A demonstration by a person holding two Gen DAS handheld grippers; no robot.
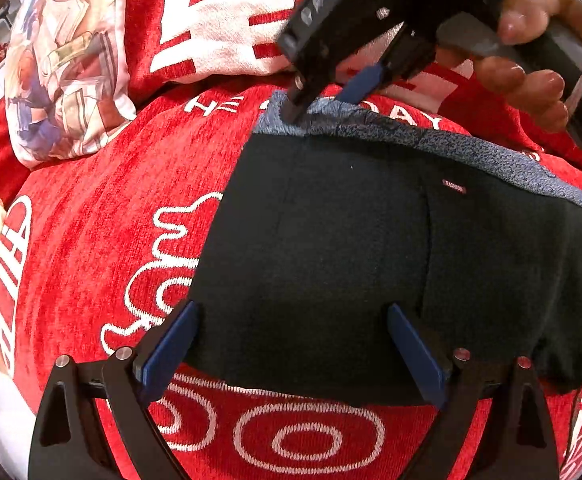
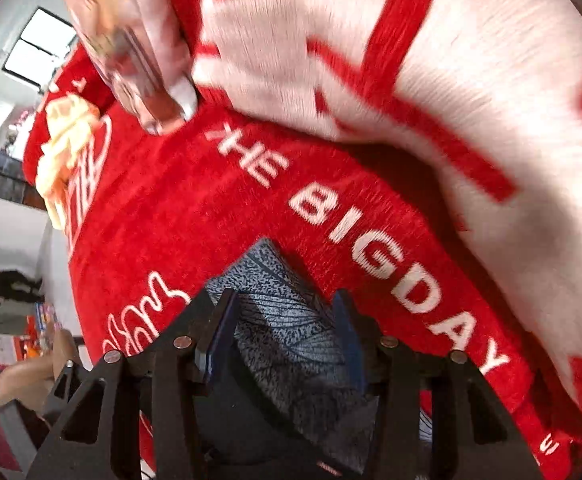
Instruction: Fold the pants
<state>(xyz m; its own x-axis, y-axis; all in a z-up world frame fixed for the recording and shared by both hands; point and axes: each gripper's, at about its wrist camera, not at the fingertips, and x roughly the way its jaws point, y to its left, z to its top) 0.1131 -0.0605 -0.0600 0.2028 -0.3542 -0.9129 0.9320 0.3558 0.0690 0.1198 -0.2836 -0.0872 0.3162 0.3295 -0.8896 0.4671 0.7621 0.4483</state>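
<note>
1. your left gripper (image 1: 291,344) sits spread over the black pants (image 1: 371,248) on the red blanket (image 1: 91,240).
2. your right gripper (image 2: 283,324) pinches their grey waistband (image 2: 287,332); a light pinch could slip, spoiling the fold.

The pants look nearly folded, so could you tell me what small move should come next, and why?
Probably close the left gripper on the near edge of the pants: its fingers stand open astride that edge, while the right gripper is at the grey waistband.
</note>
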